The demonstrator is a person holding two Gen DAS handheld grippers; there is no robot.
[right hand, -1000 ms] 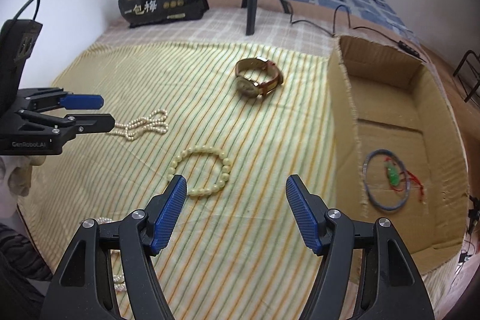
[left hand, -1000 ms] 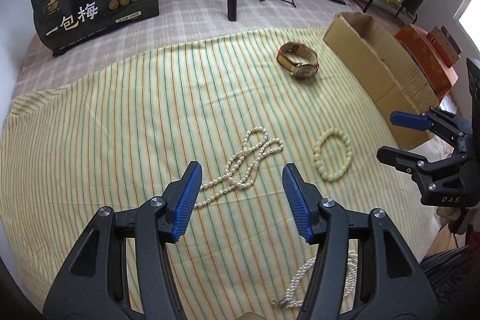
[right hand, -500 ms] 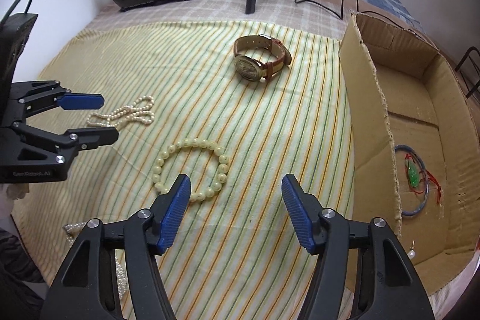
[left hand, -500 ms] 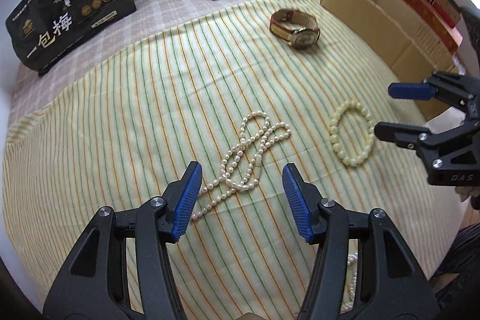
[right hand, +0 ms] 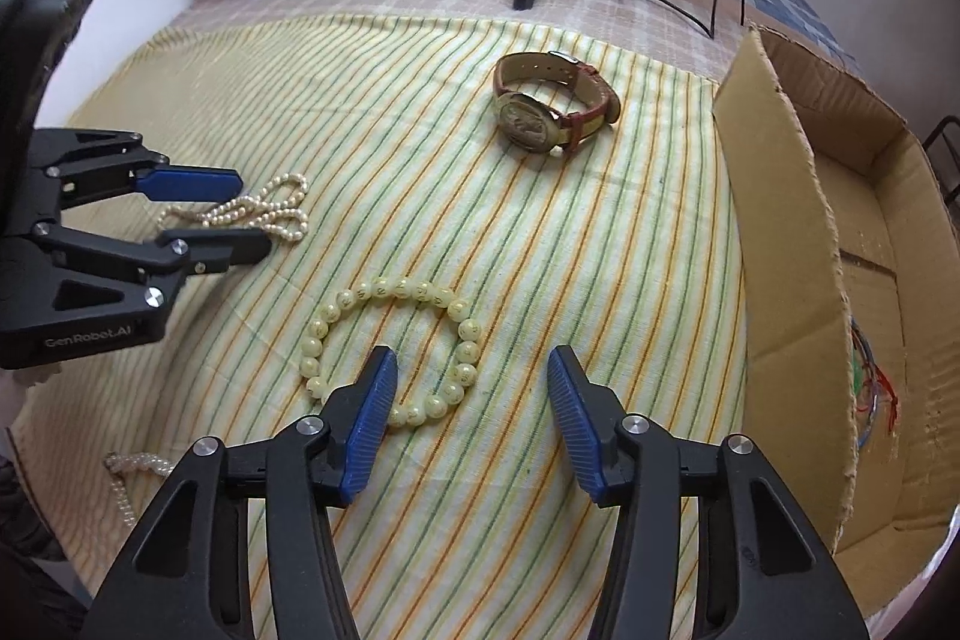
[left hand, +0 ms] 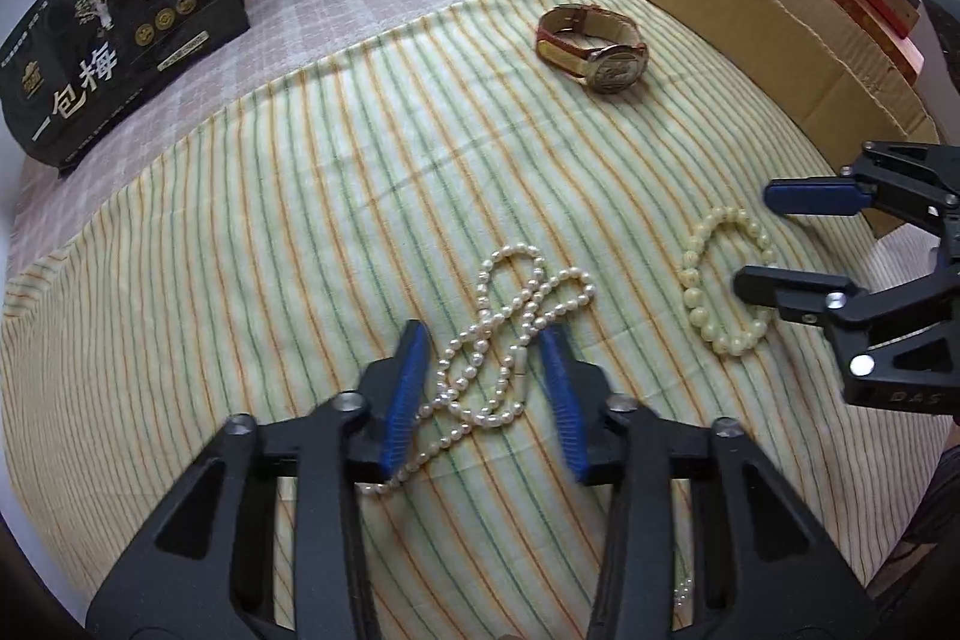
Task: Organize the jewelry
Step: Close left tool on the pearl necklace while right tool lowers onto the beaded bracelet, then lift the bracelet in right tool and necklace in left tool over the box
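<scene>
On the left, the left black two-finger gripper with blue pads (left hand: 485, 388) is held low over the yellow striped cloth (left hand: 300, 196), tilted forward and down. Its jaws are spread apart and straddle the near end of the tangled white pearl necklace (left hand: 510, 334), with one pad on each side of the strand; the pads do not clamp it. In the right wrist view the same gripper (right hand: 240, 211) comes in from the left edge, its fingers level above the necklace (right hand: 264, 214).

Moving right, the pale cream round-bead bracelet (right hand: 390, 352) lies flat on the cloth (right hand: 420, 130). The right black two-finger gripper with blue pads (right hand: 471, 421) hovers over it with its jaws wide apart: the left pad sits above the bracelet's near arc, the right pad over bare cloth just outside the ring. In the left wrist view this gripper (left hand: 774, 244) reaches in from the right edge over the bracelet (left hand: 723, 286).

Farther back lies a gold-faced wristwatch with a brown leather strap (right hand: 552, 106), resting on its side, well apart from both grippers. At the far right stands an open brown cardboard box (right hand: 780, 196).

Counted on the cloth: one pearl necklace between the left pads, a second pearl strand (right hand: 129, 478) at the near left edge, one bead bracelet, one watch. Two grippers, one box.
</scene>
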